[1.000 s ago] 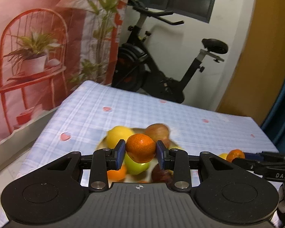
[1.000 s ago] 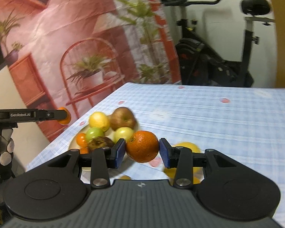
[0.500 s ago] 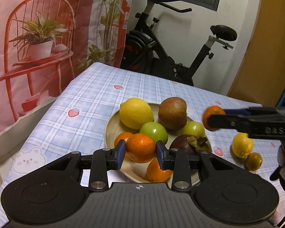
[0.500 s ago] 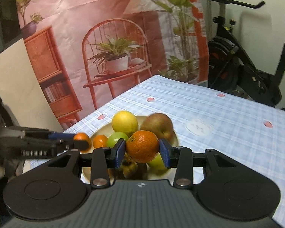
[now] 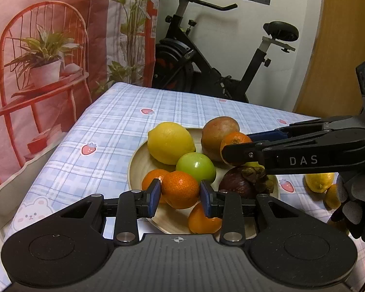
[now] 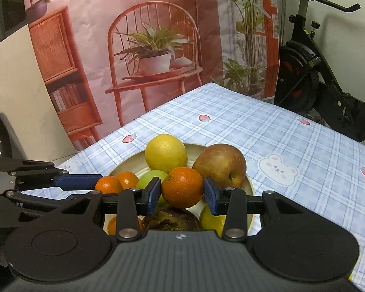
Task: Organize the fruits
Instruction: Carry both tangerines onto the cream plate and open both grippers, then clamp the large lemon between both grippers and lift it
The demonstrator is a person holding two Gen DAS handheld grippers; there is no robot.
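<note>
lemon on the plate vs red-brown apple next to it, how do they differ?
The lemon is bright yellow; the apple is mottled red-brown. The lemon tapers to a nub; the apple is rounder, with a stem dimple in the right wrist view. Both rest side by side at the far side of the plate, ungripped.

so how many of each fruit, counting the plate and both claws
orange: 4
green apple: 2
lemon: 1
red apple: 1
mangosteen: 1
total: 9
</note>
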